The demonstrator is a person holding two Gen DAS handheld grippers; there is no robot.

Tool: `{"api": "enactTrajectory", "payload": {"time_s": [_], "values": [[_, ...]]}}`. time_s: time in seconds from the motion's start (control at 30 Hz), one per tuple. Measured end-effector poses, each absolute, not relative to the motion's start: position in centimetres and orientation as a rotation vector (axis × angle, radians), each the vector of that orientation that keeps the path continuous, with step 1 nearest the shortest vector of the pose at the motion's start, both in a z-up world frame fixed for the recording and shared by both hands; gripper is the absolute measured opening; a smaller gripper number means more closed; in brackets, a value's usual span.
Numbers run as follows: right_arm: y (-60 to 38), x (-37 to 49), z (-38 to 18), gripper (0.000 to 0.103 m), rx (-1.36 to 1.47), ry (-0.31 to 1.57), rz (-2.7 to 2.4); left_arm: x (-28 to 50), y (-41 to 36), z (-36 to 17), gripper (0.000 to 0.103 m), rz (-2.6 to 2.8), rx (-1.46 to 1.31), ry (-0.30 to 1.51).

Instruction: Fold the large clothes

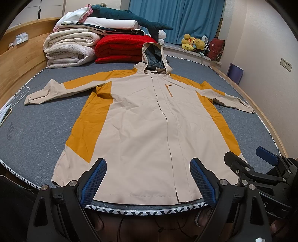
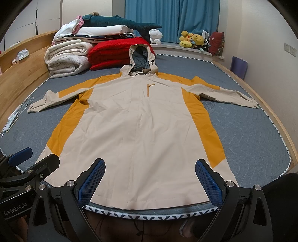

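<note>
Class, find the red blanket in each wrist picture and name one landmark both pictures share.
Left wrist view: the red blanket lies upper centre, just left of the jacket's hood.
Right wrist view: the red blanket lies upper centre-left, behind and left of the hood.
Shared landmark: the blue curtain at the top.

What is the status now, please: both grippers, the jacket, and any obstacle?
Left gripper and right gripper open, holding nothing. Beige and mustard hooded jacket flat on grey quilted mattress, sleeves spread, unfolded. Nothing lies on it.
</note>
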State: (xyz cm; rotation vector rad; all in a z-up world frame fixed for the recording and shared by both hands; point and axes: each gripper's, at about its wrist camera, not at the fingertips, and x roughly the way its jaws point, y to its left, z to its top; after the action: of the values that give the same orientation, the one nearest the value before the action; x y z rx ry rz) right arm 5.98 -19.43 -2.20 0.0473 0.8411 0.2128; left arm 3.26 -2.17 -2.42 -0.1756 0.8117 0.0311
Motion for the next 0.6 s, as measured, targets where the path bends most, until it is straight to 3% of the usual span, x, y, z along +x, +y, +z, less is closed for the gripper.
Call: {"api": "enactTrajectory", "payload": {"time_s": [0.6], "values": [[-19.40,5.97,-2.36,0.097,0.046,0.840,0.213,3.28,-2.25,-2.48,0.089,0.031,-0.179,0.813]]}}
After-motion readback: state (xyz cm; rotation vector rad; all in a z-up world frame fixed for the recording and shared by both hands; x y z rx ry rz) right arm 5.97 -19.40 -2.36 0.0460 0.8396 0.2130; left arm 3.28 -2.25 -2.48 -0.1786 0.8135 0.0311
